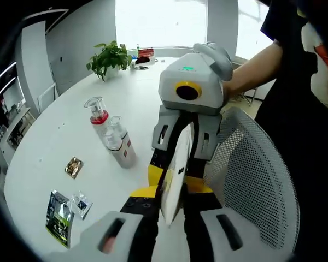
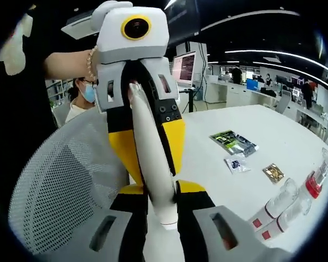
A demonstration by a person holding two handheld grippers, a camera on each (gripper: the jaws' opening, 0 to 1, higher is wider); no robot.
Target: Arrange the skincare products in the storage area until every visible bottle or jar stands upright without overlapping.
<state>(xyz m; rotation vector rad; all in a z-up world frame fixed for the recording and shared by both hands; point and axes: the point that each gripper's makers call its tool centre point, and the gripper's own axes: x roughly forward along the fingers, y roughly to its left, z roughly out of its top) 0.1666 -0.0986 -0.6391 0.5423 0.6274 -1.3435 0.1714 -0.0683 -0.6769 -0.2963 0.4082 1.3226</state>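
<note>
A white tube (image 1: 175,174) is held in the air between the two grippers, above the near edge of the white table (image 1: 54,136) and beside a white mesh chair back (image 1: 251,174). The left gripper (image 1: 167,215) is closed on one end of the tube; the right gripper (image 1: 180,143) is closed on the other end, as is also seen in the right gripper view, where the tube (image 2: 150,158) runs from the right gripper (image 2: 167,218) up into the left gripper (image 2: 139,95).

The main risk is judged to lie in the handover. If both grippers are opened together, or one is pulled away at an angle, the smooth tube could be dropped onto the chair or the floor, out of the workspace. If the tube is set down on its narrow cap end, it could topple against the standing bottles and knock them over.

Three bottles are counted on the table, standing upright in a close group well apart from the held tube: one with a red band (image 1: 98,116) at the far end and two clear-capped ones (image 1: 120,143) nearer, just beside each other. Whether they touch cannot be told. Three sachets are counted nearer the left: a gold one (image 1: 74,166), a small clear one (image 1: 81,204) and a green-and-black one (image 1: 59,215). One potted plant (image 1: 108,59) stands at the far side.
</note>
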